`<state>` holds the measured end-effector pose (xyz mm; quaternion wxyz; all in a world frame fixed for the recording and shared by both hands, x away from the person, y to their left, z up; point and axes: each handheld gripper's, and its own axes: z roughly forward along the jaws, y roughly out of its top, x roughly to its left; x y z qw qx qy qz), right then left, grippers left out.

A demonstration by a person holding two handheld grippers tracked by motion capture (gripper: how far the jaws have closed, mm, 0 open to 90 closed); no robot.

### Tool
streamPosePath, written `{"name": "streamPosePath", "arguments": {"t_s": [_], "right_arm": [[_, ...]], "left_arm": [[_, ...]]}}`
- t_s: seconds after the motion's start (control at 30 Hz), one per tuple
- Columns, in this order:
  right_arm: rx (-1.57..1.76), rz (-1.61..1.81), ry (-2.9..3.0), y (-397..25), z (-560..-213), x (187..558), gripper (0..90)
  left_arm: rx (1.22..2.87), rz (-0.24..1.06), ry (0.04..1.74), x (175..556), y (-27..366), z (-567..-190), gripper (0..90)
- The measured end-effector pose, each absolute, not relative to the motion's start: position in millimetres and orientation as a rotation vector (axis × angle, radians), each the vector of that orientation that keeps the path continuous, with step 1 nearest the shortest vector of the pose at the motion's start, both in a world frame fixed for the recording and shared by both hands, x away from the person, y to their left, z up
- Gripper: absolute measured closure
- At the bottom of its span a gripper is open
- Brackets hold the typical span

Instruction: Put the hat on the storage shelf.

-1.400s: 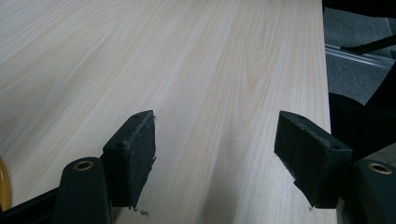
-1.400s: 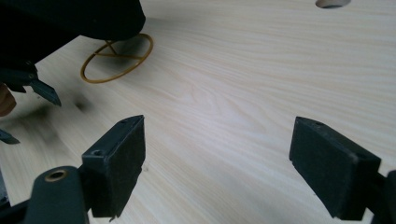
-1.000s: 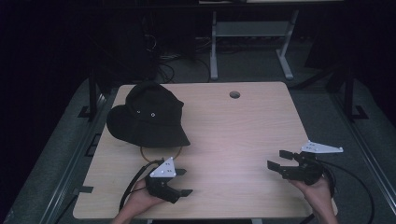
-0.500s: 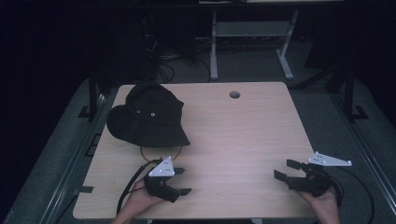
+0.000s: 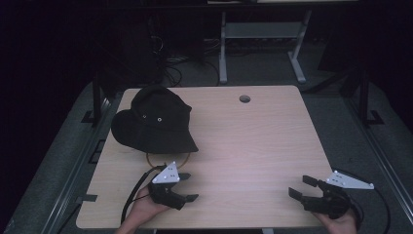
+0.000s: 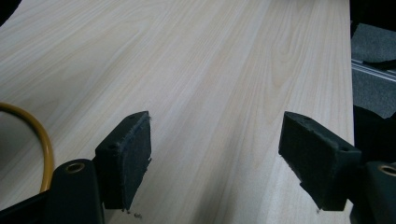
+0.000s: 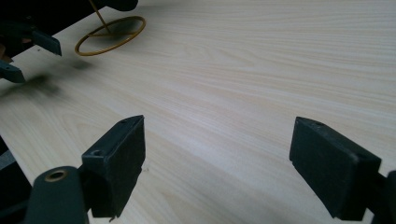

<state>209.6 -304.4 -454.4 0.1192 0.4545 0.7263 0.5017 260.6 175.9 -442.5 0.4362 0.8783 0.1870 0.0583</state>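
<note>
A black bucket hat (image 5: 153, 122) rests at the table's left, over a thin gold ring (image 5: 168, 158) that peeks out from under its near brim. My left gripper (image 5: 190, 187) hovers just in front of that ring, open and holding nothing. In the left gripper view its pads (image 6: 130, 158) stand wide apart over bare wood, with the ring (image 6: 42, 135) at the left edge. My right gripper (image 5: 299, 185) is open and empty near the front right corner. In the right gripper view the gripper (image 7: 217, 163) faces the ring (image 7: 109, 35) and the other gripper (image 7: 28, 51).
The light wooden table (image 5: 253, 141) has a round cable hole (image 5: 244, 99) near its far edge. A metal stand frame (image 5: 263, 34) stands on the dark floor behind it. Cables trail from both grippers off the near edge.
My right gripper has drawn back toward the near edge of the table, still open. The left gripper and the hat have stayed where they were.
</note>
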Motion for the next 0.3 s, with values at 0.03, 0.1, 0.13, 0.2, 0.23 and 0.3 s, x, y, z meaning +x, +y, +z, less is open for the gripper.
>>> {"name": "streamPosePath", "arguments": {"t_s": [0.03,0.1,0.13,0.2,0.23,0.3], "right_arm": [[1.326,1.47,2.119,-304.9,-455.0,207.9,18.0],[1.333,1.485,2.104,-306.4,-456.6,202.7,18.0],[1.332,1.489,2.094,-306.8,-457.6,200.5,18.0],[1.326,1.486,2.087,-306.6,-458.3,196.4,17.9],[1.325,1.489,2.084,-306.6,-458.3,195.6,17.8],[1.32,1.493,2.078,-306.8,-458.0,194.8,17.5]], "left_arm": [[2.188,0.141,0.465,260.4,175.3,-442.8,24.8],[2.192,0.141,0.462,260.0,174.0,-443.7,24.8],[2.194,0.137,0.461,260.0,173.2,-443.9,24.8],[2.201,0.138,0.457,260.6,172.1,-444.3,24.8],[2.202,0.137,0.458,260.8,171.7,-444.1,24.8],[2.2,0.138,0.457,260.7,171.6,-443.9,24.8]]}}
